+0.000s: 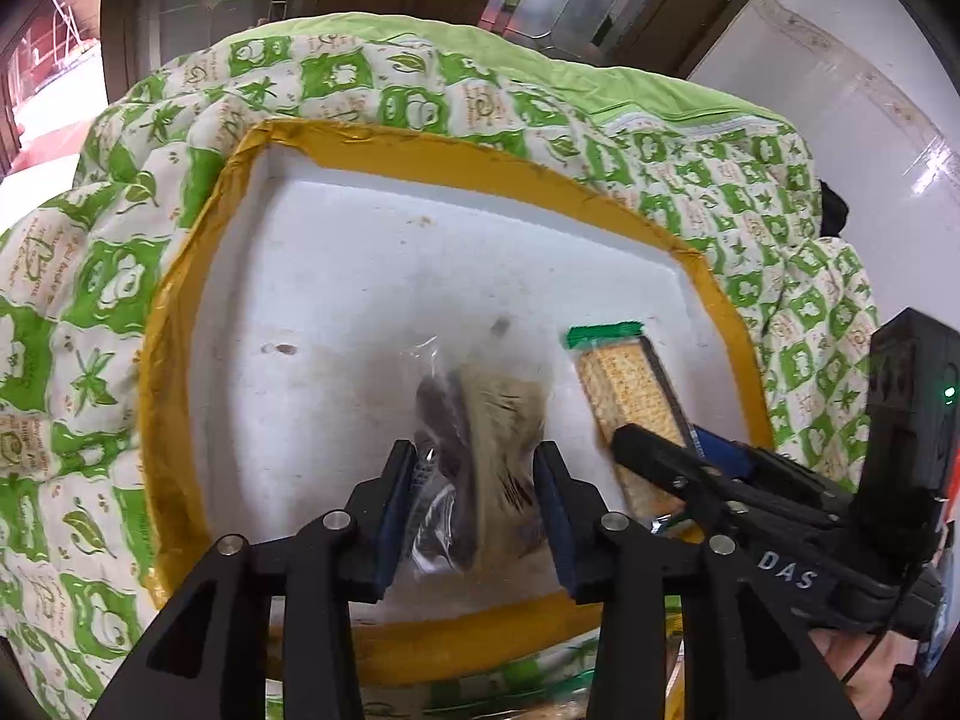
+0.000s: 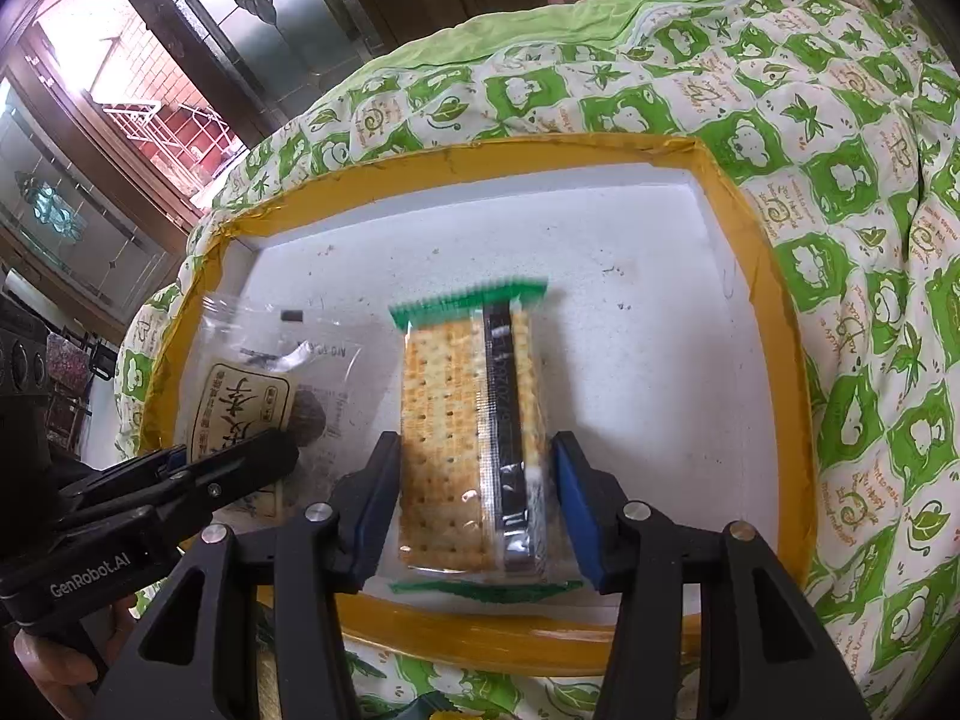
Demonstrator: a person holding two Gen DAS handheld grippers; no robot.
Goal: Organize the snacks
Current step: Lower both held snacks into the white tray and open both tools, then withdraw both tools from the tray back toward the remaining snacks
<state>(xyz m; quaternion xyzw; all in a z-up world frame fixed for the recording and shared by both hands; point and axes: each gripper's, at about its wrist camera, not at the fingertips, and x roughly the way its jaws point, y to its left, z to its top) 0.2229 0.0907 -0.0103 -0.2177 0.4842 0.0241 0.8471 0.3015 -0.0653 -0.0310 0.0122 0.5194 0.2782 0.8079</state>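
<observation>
Both grippers are hanging tilted down over the white foam tray [image 1: 372,276] with the yellow taped rim, which is sitting on a green-and-white patterned quilt [image 1: 90,276]. The left gripper [image 1: 474,504] is straddling a clear snack bag [image 1: 480,438] with a tan label and dark pieces inside; its blue pads are sitting just beside the bag's sides with a sliver of gap showing, so it reads as loosened rather than squeezing, and the bag looks to be resting on the tray floor. The right gripper [image 2: 474,504] is flanking the cracker pack [image 2: 474,420], green crimped ends, black strip down its top; the left pad is looking pressed to the pack's side, the right pad is near the wrapper but contact there is hard to tell, so a grip looks likely, not certain. The cracker pack is lying inside the tray near the near rim, just right of the snack bag, the two close but apart. Key relation: the pack's long axis is running straight ahead along the right gripper's pointing line, away toward the far rim, so the jaws are crossing its short width. Right hand is clearly the nearer one for the pack; left owns the bag. Probable step: setting both down side by side, then releasing and lifting clear.
</observation>
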